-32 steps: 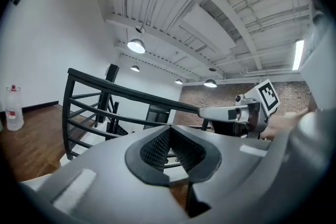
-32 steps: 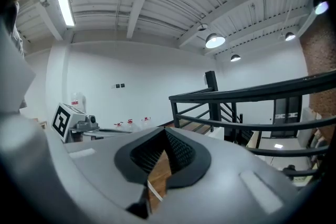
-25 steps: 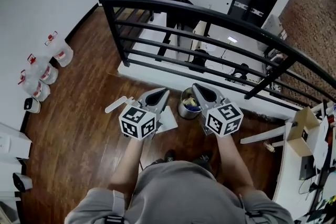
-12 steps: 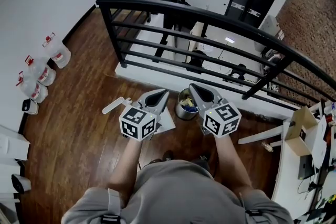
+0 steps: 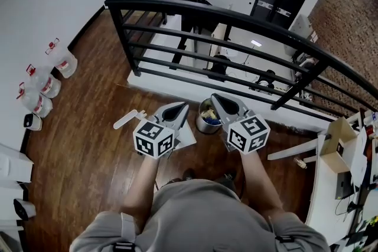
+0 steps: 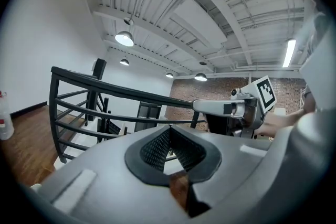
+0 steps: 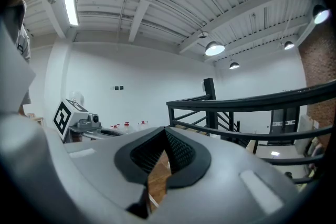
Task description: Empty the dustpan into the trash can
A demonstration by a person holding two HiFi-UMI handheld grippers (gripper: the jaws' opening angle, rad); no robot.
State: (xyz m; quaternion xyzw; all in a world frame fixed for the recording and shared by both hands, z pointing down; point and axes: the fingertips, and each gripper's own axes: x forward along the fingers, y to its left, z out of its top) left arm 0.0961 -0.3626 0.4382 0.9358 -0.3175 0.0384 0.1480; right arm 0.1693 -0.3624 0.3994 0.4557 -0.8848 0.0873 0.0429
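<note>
Left gripper [image 5: 181, 108] and right gripper [image 5: 216, 98] both have their jaws pressed together, empty (nothing between). Trash can [image 5: 207, 118] stands on the floor between them, dustpan [image 5: 127, 120] just left.

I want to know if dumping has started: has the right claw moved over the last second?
No. The right claw stays just to the right of the trash can, overlapping its rim exactly as before.
</note>
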